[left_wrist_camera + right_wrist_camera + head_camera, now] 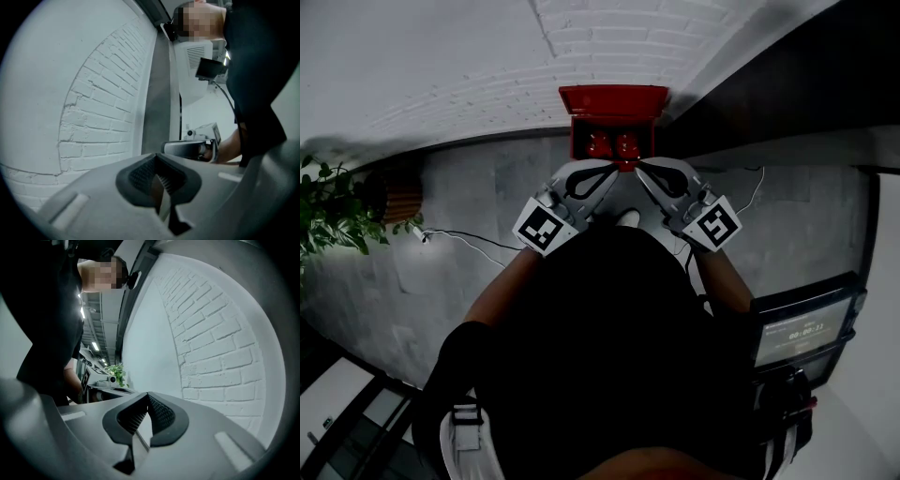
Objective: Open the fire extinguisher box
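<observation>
The red fire extinguisher box (614, 98) stands on the floor against the white brick wall, its lid raised, with two red extinguishers (613, 144) showing inside. My left gripper (613, 169) and right gripper (639, 166) hang side by side just in front of the box, apart from it and tips pointing toward each other. Both are shut with nothing between the jaws. The left gripper view shows closed pads (145, 173) facing the brick wall. In the right gripper view the pads (161, 413) meet the same way.
A white brick wall (487, 66) runs behind the box, and a dark panel (787, 84) rises at its right. A potted plant (333, 206) stands at the left, with a thin cable (469, 239) across the grey floor. A screen device (802, 328) sits at the right.
</observation>
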